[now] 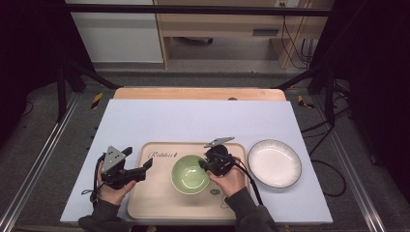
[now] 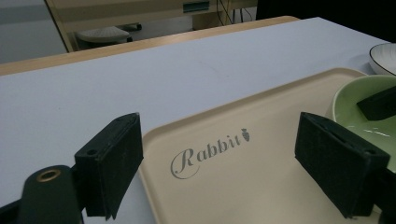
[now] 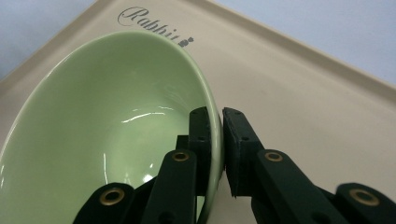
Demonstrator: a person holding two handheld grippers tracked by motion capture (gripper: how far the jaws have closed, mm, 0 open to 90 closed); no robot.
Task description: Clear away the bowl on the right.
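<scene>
We had the right tool (image 3: 215,140) clamped on the right rim of the green bowl (image 1: 189,175) at the middle of the tray (image 1: 154,203) (white plate (image 1: 274,163) just beyond, rightward), while our left tool (image 2: 233,158), nearby, gaped empty.

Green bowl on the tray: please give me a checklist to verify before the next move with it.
1. Right gripper shut on the green bowl rim, one jaw inside and one outside: ok.
2. Bowl holds nothing that could spill: ok.
3. Bowl is over the beige tray: ok.
4. Left gripper open, jaws apart above the tray's left part, touching nothing: ok.
5. White plate beside the tray on the right has nothing on it: ok.
6. Bowl's base resting on the tray or lifted: cannot tell.
</scene>
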